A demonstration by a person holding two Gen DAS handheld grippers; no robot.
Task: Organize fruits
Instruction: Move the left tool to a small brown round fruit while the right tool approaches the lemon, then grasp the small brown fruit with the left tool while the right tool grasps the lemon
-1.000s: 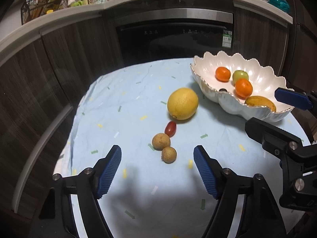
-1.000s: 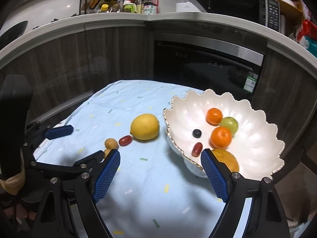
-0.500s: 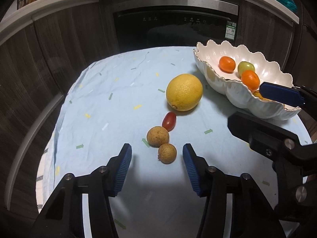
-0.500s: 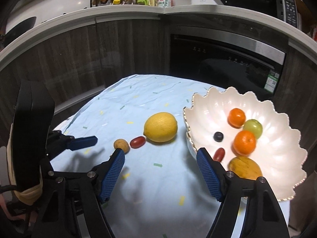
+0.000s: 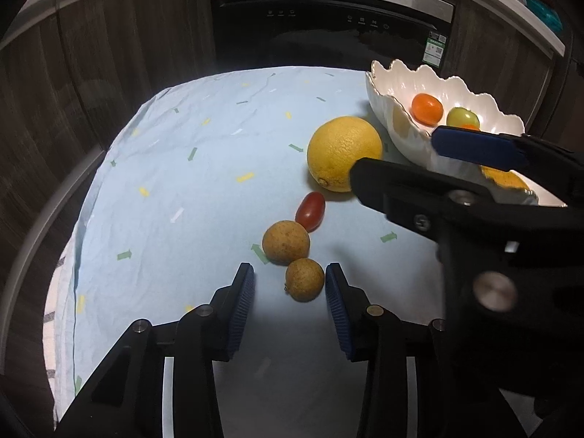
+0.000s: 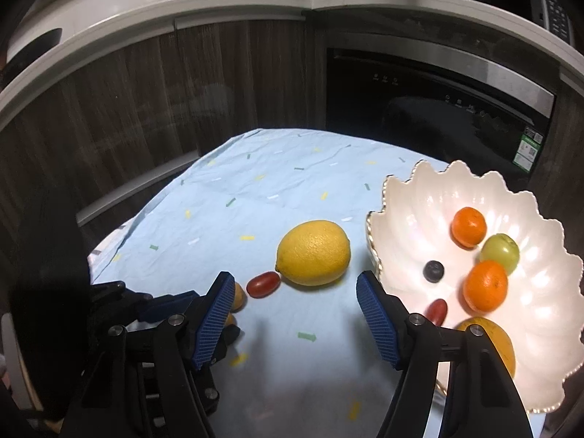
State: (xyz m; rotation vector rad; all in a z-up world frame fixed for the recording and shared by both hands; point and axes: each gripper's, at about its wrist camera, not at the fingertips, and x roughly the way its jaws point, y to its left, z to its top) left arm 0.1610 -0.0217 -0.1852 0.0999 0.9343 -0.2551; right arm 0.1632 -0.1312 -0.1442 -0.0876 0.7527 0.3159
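Fingers of the left gripper (image 5: 290, 288) are closing around the nearer longan (image 5: 304, 279) on the bench (image 5: 175, 182); the right pad sits just beside it, the left pad apart, so nothing is pinched yet. That longan touches a larger longan (image 5: 285, 242), itself against a grape tomato (image 5: 310, 211). A one-sided squeeze could roll the round fruit out or nudge its neighbours. The right gripper (image 6: 295, 314), jaws narrowing on nothing, faces the lemon (image 6: 313, 252) beside the scalloped bowl (image 6: 412, 204); both tools crowd together and could collide.
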